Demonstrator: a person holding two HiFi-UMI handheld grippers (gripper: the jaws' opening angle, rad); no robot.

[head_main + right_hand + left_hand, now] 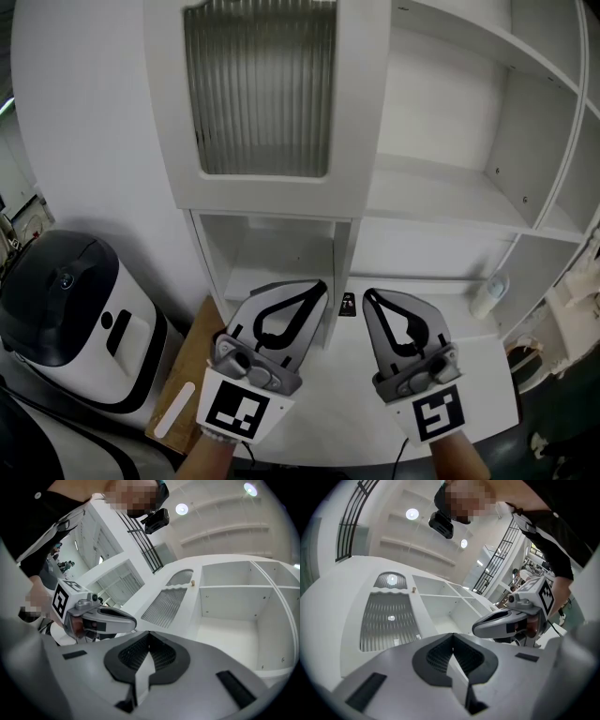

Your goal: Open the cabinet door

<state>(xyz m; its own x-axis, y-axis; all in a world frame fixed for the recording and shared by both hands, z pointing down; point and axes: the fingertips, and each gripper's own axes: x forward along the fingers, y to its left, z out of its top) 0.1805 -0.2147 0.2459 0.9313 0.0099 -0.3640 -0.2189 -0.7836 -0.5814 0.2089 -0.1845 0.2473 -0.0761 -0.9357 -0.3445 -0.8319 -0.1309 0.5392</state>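
The white cabinet door (262,94) with a ribbed glass pane covers the upper left compartment and looks closed. It also shows in the left gripper view as the door (389,620) and in the right gripper view as the door (164,604), with a small knob (191,582) near its edge. My left gripper (322,286) and right gripper (368,295) are side by side below the door, pointing at the cabinet, both shut and empty. Each sees the other: the right gripper (506,620) and the left gripper (101,618). Neither touches the door.
Open white shelves (450,187) fill the cabinet's right half. A black and white appliance (70,319) stands at the left beside a wooden board (192,370). On the white counter (337,412) are a small black item (348,305) and a small bottle (489,295).
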